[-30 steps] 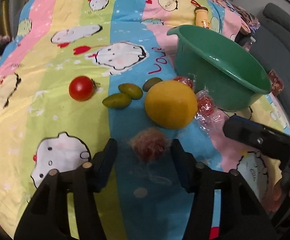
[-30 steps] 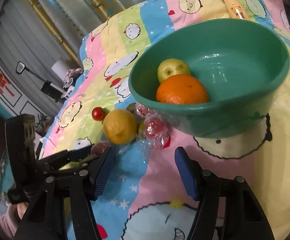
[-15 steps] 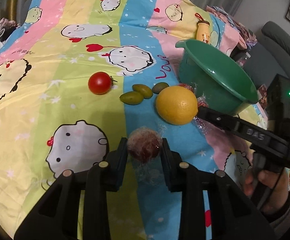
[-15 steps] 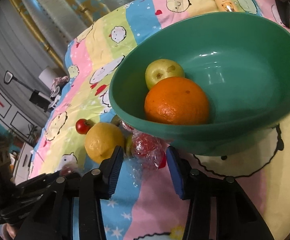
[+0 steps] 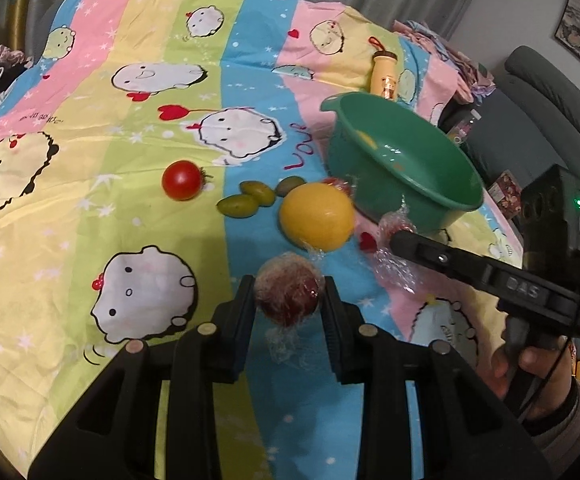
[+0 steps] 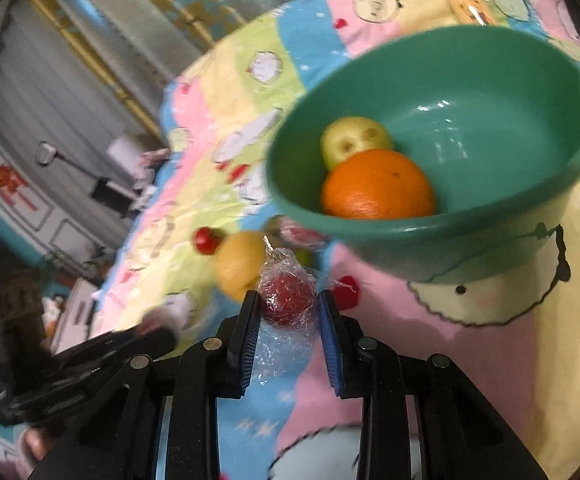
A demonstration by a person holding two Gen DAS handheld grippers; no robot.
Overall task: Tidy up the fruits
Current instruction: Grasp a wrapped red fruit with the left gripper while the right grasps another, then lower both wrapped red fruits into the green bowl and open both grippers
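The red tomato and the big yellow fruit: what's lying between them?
In the left wrist view, small green oval fruits lie on the cloth between the red tomato and the big yellow fruit.

We see a bed with cartoon-print striped sheet (image 5: 90,184) carrying a green basin (image 5: 406,196), yellow citrus (image 5: 317,216), tomato (image 5: 182,180), three green olive-like fruits (image 5: 238,205), and a small yellow bottle (image 5: 385,75).

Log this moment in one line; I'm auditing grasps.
left gripper: shut on wrapped dark-red fruit | right gripper: shut on wrapped red fruit | green basin: orange, pale fruit
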